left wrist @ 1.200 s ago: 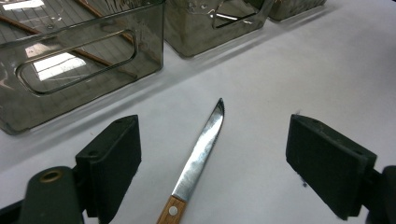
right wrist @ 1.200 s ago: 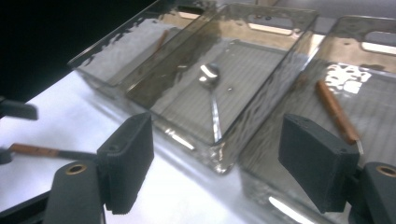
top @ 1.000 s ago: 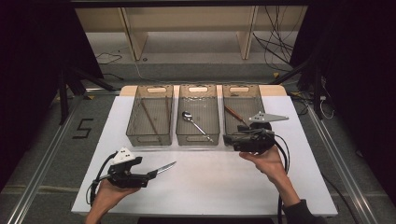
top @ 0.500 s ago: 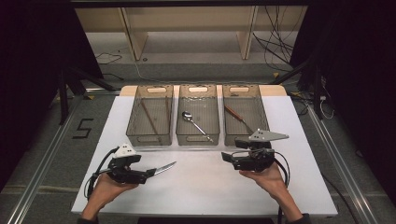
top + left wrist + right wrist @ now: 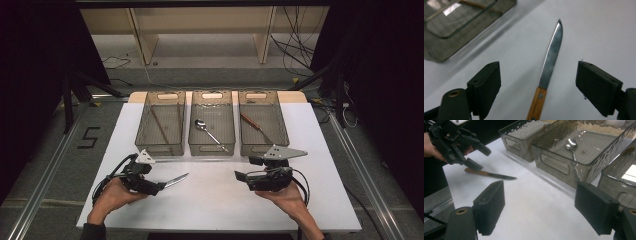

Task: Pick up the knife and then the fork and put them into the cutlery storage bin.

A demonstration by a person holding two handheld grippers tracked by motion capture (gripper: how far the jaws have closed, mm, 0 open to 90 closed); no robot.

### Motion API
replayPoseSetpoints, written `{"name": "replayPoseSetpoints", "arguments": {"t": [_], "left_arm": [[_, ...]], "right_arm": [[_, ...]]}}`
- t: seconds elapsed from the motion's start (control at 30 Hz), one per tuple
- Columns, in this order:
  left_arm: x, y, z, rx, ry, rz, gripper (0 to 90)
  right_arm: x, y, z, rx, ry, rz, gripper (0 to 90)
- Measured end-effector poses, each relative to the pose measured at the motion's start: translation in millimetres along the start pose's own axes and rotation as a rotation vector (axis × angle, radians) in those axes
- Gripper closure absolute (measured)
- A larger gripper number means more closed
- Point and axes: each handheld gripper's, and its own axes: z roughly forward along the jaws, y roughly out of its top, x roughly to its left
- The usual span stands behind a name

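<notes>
Left hand [image 5: 112, 197] is resting low at the near-left of the table [image 5: 320, 200], holding the left tongs [image 5: 159, 187] nearly level and aimed right. Their jaws have just been closing slightly but are standing wide, straddling the knife [image 5: 549, 65] without touching it. Knife is lying flat on the table, long axis along the tongs: wooden handle between the jaws, blade tip pointing away toward the table's middle. Right tongs [image 5: 242, 177] are sitting level at near-right, aimed left, jaws wide and empty. 3 bins [image 5: 212, 150] are lining the far side; white table between both tongs is lying open.
</notes>
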Motion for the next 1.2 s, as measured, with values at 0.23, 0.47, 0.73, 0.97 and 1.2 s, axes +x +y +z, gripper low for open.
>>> {"name": "replayPoseSetpoints", "arguments": {"t": [0.23,0.47,0.73,0.97,1.2], "left_arm": [[2.0,-7.2,-3.1,0.068,-0.023,0.005,25.1],[3.8,-12.3,-4.3,0.123,-0.013,0.022,32.4],[7.3,-18.2,-1.9,0.175,-0.01,0.04,40.2],[8.5,-23.4,4.0,0.215,-0.029,0.05,48.0],[7.3,-25.5,6.2,0.237,-0.039,0.067,59.5]], "right_arm": [[2.7,-4.9,1.8,0.015,0.007,-0.005,24.4],[6.3,-7.2,3.3,0.02,0.009,-0.015,24.4],[10.7,-7.7,3.9,0.023,0.019,-0.026,24.3],[10.6,-8.3,3.6,0.023,0.017,-0.024,24.4],[10.1,-8.7,3.1,0.021,0.015,-0.024,24.5]]}}
